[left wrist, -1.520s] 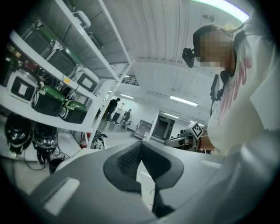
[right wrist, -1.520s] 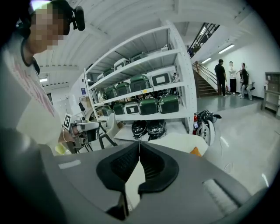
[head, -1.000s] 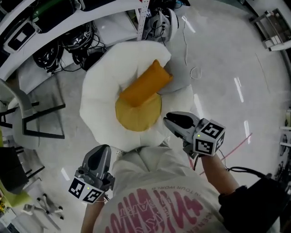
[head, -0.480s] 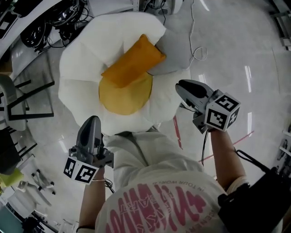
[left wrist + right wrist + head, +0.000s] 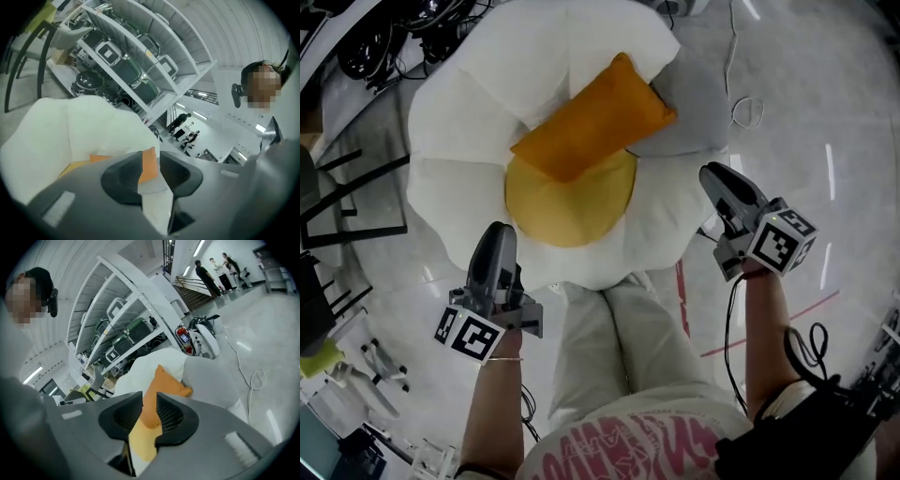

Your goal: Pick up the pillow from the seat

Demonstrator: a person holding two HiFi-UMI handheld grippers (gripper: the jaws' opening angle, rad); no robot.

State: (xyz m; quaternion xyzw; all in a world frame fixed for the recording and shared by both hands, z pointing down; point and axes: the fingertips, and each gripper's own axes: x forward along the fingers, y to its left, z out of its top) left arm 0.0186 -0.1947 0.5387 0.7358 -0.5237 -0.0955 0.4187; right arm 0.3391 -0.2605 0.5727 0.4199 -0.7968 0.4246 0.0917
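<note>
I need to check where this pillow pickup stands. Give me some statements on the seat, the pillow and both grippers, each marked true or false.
1. The orange pillow lies on the white seat. True.
2. The left gripper grips the pillow. False: its jaws, which have just been opening, stand apart with nothing between them, short of the pillow.
3. The right gripper holds nothing. True: its jaws are slightly apart and clear of the pillow.
4. The seat's round centre is blue. False: it is yellow.
</note>
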